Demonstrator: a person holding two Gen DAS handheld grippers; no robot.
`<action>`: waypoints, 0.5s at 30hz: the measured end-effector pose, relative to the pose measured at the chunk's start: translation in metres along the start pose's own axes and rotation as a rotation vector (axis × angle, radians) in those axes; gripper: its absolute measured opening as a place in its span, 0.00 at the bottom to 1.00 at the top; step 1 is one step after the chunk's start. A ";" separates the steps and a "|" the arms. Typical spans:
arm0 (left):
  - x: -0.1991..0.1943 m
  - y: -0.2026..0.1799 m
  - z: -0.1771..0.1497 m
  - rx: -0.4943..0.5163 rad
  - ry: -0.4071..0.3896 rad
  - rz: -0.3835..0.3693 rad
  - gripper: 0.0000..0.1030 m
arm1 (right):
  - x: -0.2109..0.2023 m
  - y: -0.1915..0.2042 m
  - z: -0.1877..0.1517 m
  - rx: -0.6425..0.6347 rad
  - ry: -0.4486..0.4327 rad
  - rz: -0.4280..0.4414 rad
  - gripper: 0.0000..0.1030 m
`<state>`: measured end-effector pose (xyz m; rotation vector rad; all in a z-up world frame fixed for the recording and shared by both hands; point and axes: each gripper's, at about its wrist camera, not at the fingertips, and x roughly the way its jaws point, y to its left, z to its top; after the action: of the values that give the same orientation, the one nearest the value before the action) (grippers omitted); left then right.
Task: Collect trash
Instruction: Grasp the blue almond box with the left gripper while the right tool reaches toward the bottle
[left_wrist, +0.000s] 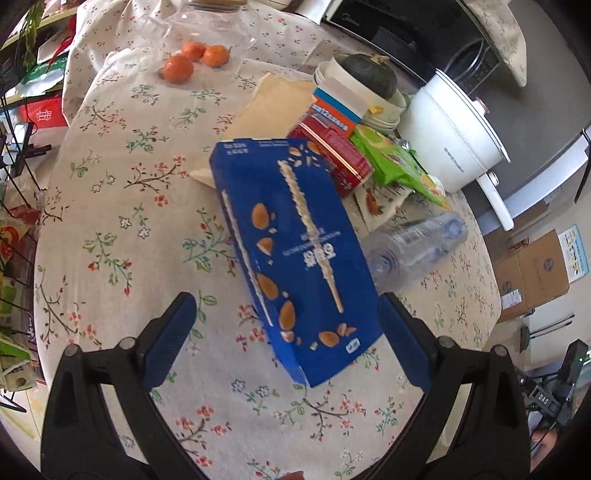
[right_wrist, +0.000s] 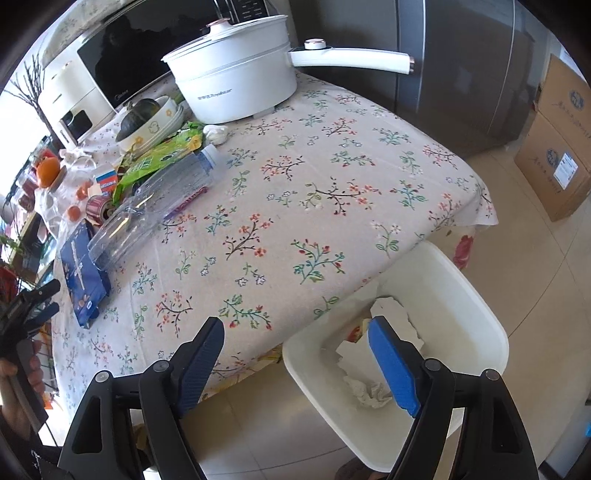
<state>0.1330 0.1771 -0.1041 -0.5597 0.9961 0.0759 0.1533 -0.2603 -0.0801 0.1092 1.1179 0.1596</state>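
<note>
Cardboard snack box, blue, lies flat on the table, its near end between the spread fingers of the left gripper. Pads not pressing it, nothing pinched. Judging by looks: light, probably empty, thin walls that will dent if squeezed hard. Best hold is across the narrow width near the near end, moderate squeeze; the glossy print may be a bit slick.

Clear plastic bottle lies on its side just right of the box, touching or nearly so; cannot tell which. Likely empty too: light, round, will roll and crush. Take it mid-body.

Right gripper hangs over the near table edge and the white bin on the floor, fingers wide apart, holding nothing. Bin already holds crumpled paper and torn scraps.

Surface: floral cloth over the table, soft and loose, could bunch or drag under a sliding box, so lift rather than push. Far side is cluttered: white pot, green packet, red tin, oranges. Tiled floor, cardboard cartons at far right.
</note>
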 end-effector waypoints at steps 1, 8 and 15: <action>0.003 0.005 0.002 -0.014 -0.005 -0.021 0.95 | 0.001 0.003 0.001 -0.005 0.001 0.000 0.80; 0.027 0.033 0.010 -0.154 -0.013 -0.184 0.89 | 0.011 0.018 0.004 -0.029 0.018 -0.002 0.80; 0.037 0.029 0.008 -0.207 0.050 -0.290 0.42 | 0.015 0.027 0.008 -0.038 0.018 0.003 0.80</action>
<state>0.1511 0.1986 -0.1429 -0.8945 0.9516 -0.0948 0.1647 -0.2309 -0.0853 0.0759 1.1324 0.1847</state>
